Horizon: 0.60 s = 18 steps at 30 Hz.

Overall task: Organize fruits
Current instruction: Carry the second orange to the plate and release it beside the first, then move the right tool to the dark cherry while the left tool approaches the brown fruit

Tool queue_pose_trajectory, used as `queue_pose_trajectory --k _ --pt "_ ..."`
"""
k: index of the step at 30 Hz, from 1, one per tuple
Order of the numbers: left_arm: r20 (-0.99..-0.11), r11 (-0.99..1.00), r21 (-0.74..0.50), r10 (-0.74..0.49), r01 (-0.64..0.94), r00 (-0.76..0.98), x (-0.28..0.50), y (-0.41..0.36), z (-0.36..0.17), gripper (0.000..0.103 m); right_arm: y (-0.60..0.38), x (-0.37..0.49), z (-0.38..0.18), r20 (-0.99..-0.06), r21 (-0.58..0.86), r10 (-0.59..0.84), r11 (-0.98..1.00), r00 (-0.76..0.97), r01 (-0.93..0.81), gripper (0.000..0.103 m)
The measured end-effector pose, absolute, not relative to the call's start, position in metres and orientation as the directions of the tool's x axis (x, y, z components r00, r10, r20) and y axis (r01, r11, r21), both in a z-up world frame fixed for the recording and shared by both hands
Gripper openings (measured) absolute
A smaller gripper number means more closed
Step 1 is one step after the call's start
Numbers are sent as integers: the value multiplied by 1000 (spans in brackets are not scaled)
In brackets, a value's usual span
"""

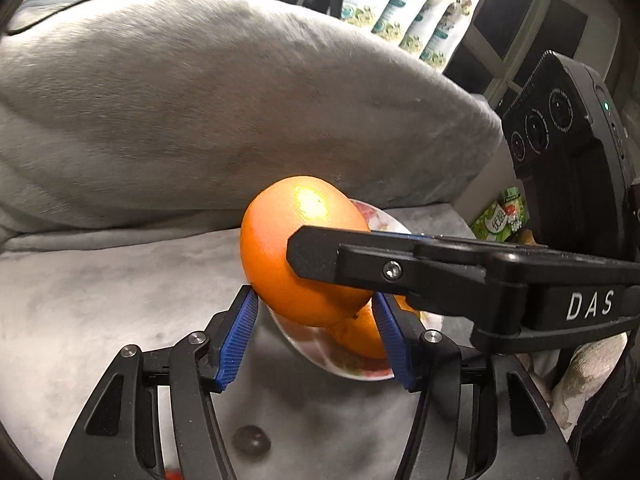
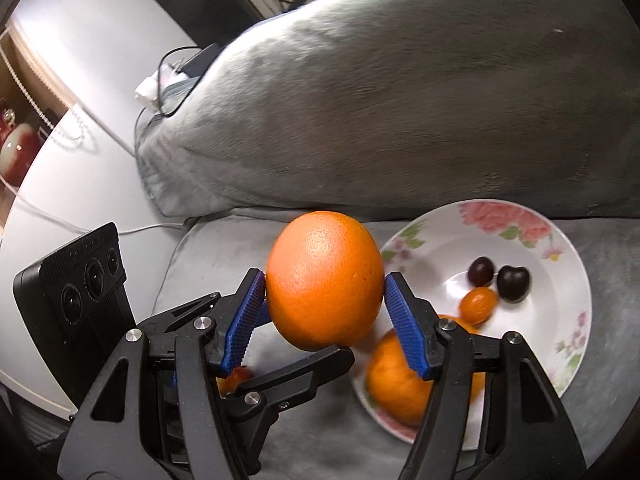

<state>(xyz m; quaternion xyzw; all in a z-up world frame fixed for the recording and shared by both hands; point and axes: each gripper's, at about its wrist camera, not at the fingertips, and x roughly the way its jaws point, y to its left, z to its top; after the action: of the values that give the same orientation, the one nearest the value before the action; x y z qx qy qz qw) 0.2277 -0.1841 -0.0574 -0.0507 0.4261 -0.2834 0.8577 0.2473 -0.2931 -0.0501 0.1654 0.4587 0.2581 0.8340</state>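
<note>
Cushion (image 2: 400,92) backed the floral plate (image 2: 560,248). Right gripper (image 2: 324,300) clenched the big glossy orange (image 2: 324,280) just above the plate's near rim; left gripper (image 1: 316,332) looked pressed on it too. Transfer step: next, lower and release beside the 2nd orange (image 2: 394,380) and 3 small fruits (image 2: 496,280).

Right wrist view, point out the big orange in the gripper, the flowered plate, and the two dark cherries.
big orange (image 2: 324,280), right wrist view, centre of its peel
flowered plate (image 2: 560,248), right wrist view, bare white rim
dark cherries (image 2: 513,282), right wrist view, body of the right one
</note>
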Motion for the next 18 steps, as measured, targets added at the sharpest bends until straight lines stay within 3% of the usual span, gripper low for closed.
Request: queue_pose_trajectory --k 18 --pt "-708 819 -317 -540 478 455 230 -204 -60 54 -336 261 -55 -659 547 562 814 500 -193 66"
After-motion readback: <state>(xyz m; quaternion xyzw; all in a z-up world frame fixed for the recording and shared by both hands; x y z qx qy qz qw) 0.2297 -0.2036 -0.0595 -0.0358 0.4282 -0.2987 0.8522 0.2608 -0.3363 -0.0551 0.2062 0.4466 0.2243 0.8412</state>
